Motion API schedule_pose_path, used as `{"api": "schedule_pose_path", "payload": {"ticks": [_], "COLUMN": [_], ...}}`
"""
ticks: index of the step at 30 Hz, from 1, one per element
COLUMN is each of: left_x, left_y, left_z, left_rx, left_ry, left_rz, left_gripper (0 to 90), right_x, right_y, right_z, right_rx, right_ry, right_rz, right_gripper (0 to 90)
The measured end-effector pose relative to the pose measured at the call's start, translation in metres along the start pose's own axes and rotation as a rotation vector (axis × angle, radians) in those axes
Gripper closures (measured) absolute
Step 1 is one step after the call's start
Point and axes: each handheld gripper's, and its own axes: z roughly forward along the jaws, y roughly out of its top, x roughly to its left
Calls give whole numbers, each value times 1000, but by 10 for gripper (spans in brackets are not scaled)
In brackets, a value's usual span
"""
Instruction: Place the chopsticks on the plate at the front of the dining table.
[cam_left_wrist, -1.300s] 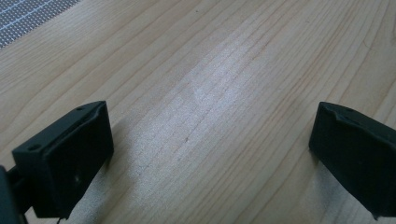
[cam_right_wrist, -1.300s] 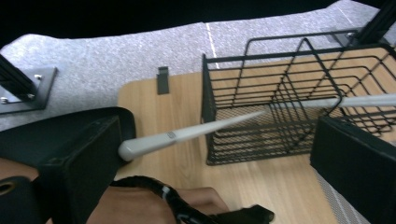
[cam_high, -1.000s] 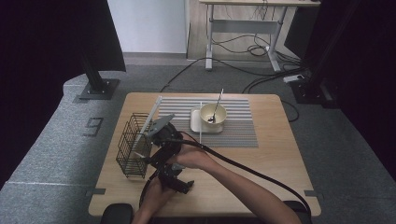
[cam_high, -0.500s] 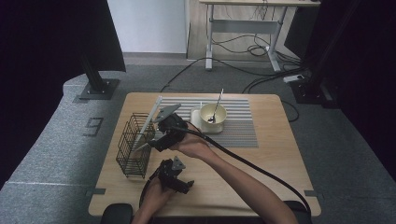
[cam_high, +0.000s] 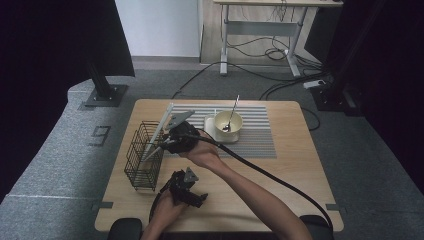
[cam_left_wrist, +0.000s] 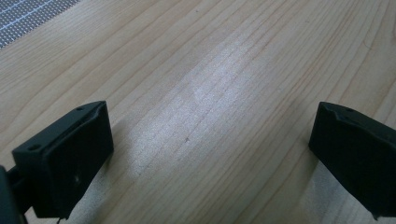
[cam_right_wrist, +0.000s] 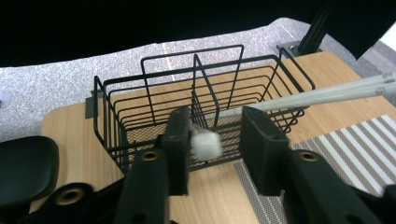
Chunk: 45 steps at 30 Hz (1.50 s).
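Observation:
Two long white sticks (cam_high: 162, 127) lean out of a black wire basket (cam_high: 141, 162) at the table's left. My right gripper (cam_high: 159, 146) points at the basket beside them. In the right gripper view, the square end of one white stick (cam_right_wrist: 206, 145) lies between the jaws of the right gripper (cam_right_wrist: 216, 116), against the left pad, with a gap to the right pad. Those jaws have just been closing. The other stick (cam_right_wrist: 327, 95) runs off to the upper right. My left gripper (cam_left_wrist: 210, 135) stands open over bare wood, low near the front edge (cam_high: 192, 192).
A cream bowl (cam_high: 228, 122) with a spoon (cam_high: 231, 114) in it sits on a white square dish on the striped mat (cam_high: 260, 137) at the table's back. The basket (cam_right_wrist: 140, 116) has a wire divider down its middle. Cables trail across the table.
My right hand has shifted a little up the table toward the sticks, and its forearm has swung right, off the left gripper. The left gripper has kept still.

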Motion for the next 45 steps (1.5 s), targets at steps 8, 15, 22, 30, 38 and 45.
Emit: {"api": "schedule_pose_path", "payload": {"ticks": [8, 15, 22, 30, 38, 45], "left_x": [0, 0, 0, 0, 0, 0], "left_y": [0, 0, 0, 0, 0, 0], "left_z": [0, 0, 0, 0, 0, 0], "left_rx": [0, -1, -1, -1, -2, -2], "left_ry": [0, 0, 0, 0, 1, 1], "left_rz": [0, -1, -1, 0, -3, -2], "left_gripper": [0, 0, 0, 0, 0, 0], "right_x": [0, 5, 7, 9, 13, 13], "right_y": [0, 3, 9, 16, 23, 28], "right_z": [1, -3, -17, -34, -56, -72], "right_rx": [-15, -52, -68, -80, -98, -109], "right_ry": [0, 38, 69, 75, 68, 62], "right_rz": [-7, 1, -4, -27, -50, -57], "right_gripper": [794, 828, 829, 830, 830, 830]}}
